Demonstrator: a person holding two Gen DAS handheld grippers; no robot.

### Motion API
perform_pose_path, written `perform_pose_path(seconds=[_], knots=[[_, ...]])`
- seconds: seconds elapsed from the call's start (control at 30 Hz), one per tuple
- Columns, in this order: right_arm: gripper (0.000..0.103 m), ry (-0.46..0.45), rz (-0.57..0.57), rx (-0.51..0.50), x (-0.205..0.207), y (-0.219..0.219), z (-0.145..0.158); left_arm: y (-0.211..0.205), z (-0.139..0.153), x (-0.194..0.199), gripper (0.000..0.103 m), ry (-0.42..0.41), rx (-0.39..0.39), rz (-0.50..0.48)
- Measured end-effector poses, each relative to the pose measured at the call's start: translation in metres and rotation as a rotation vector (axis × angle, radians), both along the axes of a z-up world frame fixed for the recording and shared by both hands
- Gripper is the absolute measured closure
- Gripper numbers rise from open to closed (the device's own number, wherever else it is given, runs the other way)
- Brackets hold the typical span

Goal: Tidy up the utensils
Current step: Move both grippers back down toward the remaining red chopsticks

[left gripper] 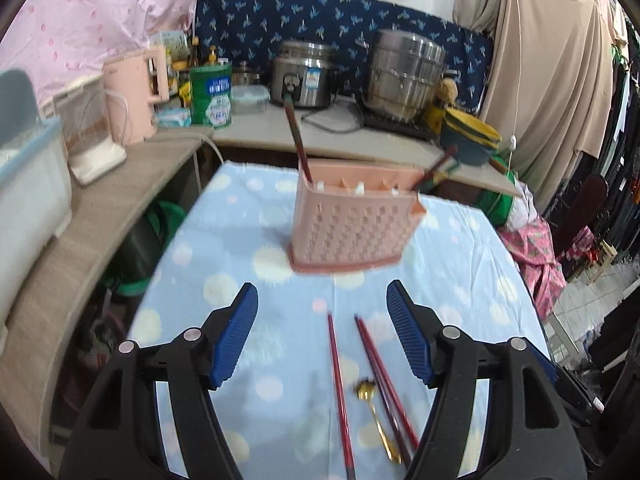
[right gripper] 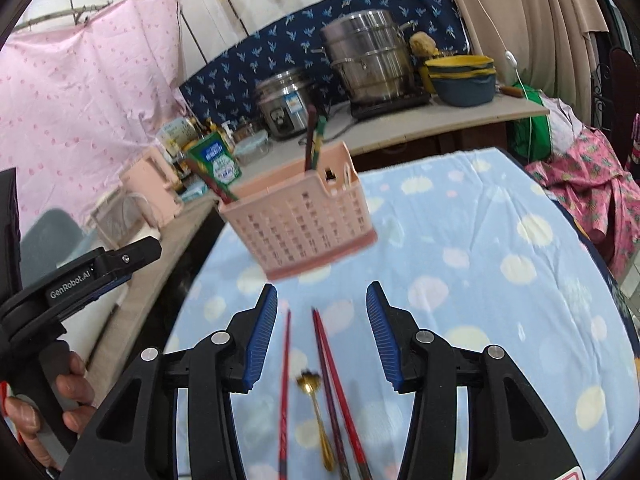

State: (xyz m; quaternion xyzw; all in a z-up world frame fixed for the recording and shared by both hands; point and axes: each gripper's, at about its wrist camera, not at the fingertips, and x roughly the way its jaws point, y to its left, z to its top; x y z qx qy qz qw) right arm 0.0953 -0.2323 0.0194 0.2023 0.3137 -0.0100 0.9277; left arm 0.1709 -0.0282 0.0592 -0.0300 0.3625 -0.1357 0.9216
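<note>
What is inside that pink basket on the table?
The pink basket holds chopsticks standing up: a dark red one at one end and reddish and green ones at the other. Small white tips peek above its rim. Its wall hides anything lower.

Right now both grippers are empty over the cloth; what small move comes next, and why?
Probably lower the open right gripper onto the lone red chopstick and close. It lies apart from the gold spoon, so it is the easiest pick, and the pink basket stands just ahead.
</note>
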Motion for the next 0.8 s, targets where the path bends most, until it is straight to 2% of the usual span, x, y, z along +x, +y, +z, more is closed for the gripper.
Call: perform_pose_path(seconds=[0.4,0.67,0.8], knots=[[0.057,0.189,0.057,-0.162,-0.064,0.025,-0.081,0.008,-0.093,-0.064,0.04,0.197,0.069,-0.044],[0.061,0.231,0.075,-0.171,-0.078,0.033,-0.101,0.007,-0.123,-0.087,0.04,0.243,0.097,-0.057],[0.071,0.248,0.084,-0.181,-0.078,0.035,-0.108,0.006,-0.133,-0.095,0.04,0.253,0.102,-0.066]])
